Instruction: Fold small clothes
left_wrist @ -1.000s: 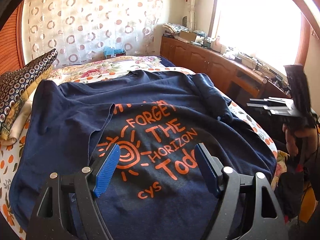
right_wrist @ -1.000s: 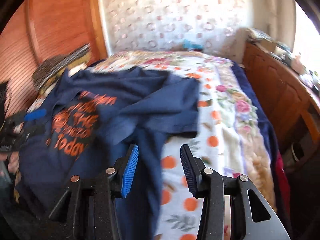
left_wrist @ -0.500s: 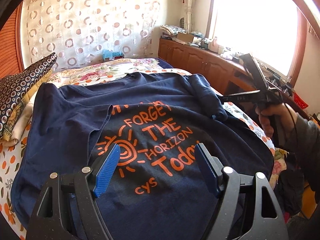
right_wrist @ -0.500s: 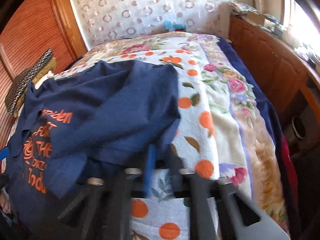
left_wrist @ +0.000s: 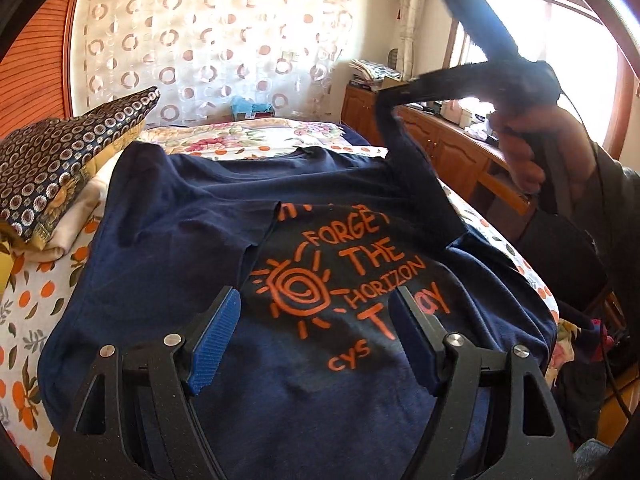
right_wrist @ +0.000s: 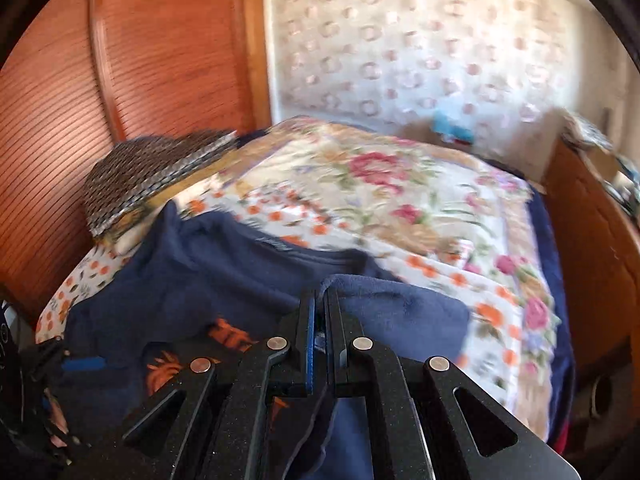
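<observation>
While your right gripper (right_wrist: 318, 320) pinches the navy shirt's (left_wrist: 168, 240) sleeve (left_wrist: 416, 184) at two o'clock and your left gripper (left_wrist: 316, 340) hovers wide and empty, tugging could drag the bed-spread shirt crooked.

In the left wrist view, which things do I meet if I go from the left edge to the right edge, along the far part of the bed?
Pillow → T-shirt → its lifted sleeve, pinched by the right gripper → hand.
</observation>
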{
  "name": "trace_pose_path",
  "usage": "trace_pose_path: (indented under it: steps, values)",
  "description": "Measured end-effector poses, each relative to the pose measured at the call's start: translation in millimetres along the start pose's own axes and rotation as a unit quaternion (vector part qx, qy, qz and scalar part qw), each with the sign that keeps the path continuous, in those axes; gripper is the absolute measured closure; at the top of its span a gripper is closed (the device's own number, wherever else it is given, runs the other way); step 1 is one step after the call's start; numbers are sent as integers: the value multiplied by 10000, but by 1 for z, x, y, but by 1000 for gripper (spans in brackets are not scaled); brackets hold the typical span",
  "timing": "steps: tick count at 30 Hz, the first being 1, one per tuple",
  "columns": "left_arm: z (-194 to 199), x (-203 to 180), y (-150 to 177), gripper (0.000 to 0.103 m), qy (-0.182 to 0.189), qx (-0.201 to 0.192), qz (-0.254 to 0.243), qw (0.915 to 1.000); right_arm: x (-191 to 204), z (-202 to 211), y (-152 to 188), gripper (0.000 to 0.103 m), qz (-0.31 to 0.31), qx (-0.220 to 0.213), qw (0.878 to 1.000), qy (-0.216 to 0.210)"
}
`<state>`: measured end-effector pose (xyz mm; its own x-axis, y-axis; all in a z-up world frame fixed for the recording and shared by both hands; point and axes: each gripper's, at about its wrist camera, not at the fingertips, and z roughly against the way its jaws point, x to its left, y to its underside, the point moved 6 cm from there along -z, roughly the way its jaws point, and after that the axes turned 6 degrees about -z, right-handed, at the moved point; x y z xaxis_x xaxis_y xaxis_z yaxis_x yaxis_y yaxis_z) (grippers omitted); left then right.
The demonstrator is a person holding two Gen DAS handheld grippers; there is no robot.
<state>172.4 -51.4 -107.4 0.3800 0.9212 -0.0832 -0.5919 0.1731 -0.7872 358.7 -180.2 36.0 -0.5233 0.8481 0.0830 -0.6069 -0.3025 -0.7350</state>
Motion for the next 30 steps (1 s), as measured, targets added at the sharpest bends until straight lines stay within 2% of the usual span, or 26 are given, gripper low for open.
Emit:
trace_pose_path:
  steps: [2, 3, 4, 5, 6, 7, 12, 17, 23, 30]
  values:
    - [0, 3, 2, 26, -4, 7, 26, 10000, 8, -18, 0, 96, 272, 157, 9995, 62]
    - [2, 4, 3, 26, -6, 2, 34, 10000, 7, -23, 3, 87, 271, 225, 9994, 33]
    - [2, 6, 4, 26, -10, 1, 41, 10000, 6, -27, 6, 73, 201, 286, 9994, -59]
    - [3, 7, 6, 26, -15, 8, 49, 10000, 6, -28, 5, 65, 138, 291, 9994, -135]
    - [3, 8, 6, 26, -17, 12, 59, 10000, 3, -27, 8, 52, 101, 267, 9994, -172]
    - [3, 10, 7, 26, -21, 16, 74, 10000, -3, -25, 9, 49, 93, 246, 9995, -156]
    - [4, 21, 7, 26, -71, 3, 154, 9999, -34, -15, 22, 49, -38, 249, 9994, 227]
    - [8, 33, 2, 26, -250, -21, 121, 9996, -59, -7, 48, 49, -460, 216, 9971, 572]
    - [8, 49, 7, 26, -421, 58, 177, 9989, -66, -5, 108, 49, -839, 379, 9942, 557]
    - [7, 59, 10, 26, -537, 128, 225, 9982, -72, 0, 139, 49, -962, 631, 9915, 602]
